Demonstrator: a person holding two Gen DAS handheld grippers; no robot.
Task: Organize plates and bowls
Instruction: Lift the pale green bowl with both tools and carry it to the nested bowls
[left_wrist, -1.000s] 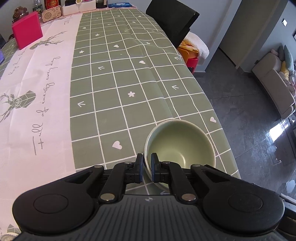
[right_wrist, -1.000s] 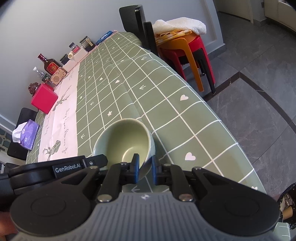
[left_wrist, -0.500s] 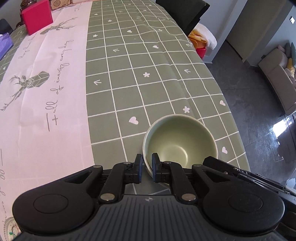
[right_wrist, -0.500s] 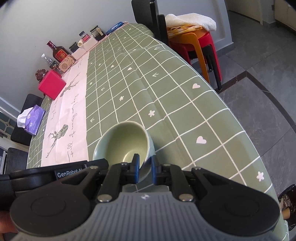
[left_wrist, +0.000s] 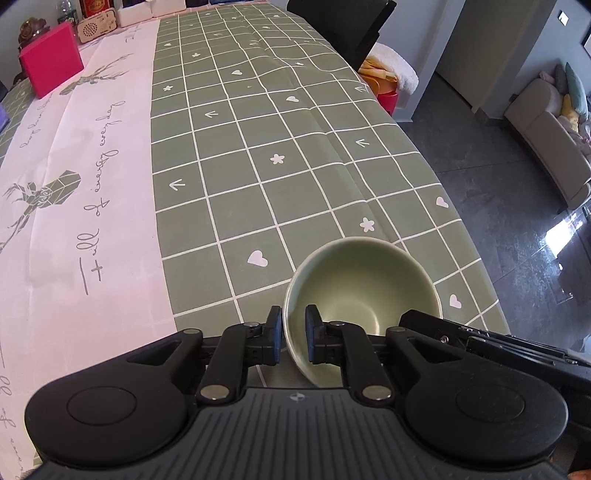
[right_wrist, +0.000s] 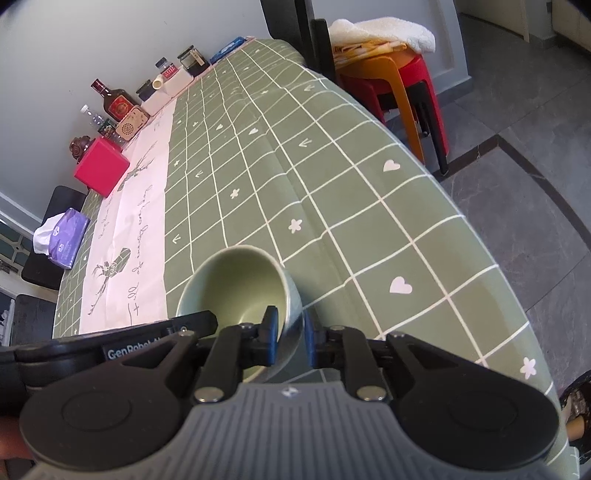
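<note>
Bowl (left_wrist: 360, 291), pale green, is sitting near the table's (left_wrist: 258, 140) floor-side edge, mouth facing up and tilting slightly. Left gripper (left_wrist: 293, 334) is pinching its near-left rim; right gripper (right_wrist: 290, 334) is pinching the opposite rim wall.

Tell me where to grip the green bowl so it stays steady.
By its thin upright rim: one finger inside, one outside. The left gripper pinches the green bowl on its left rim, the right gripper on the opposite wall, coming from above.
</note>
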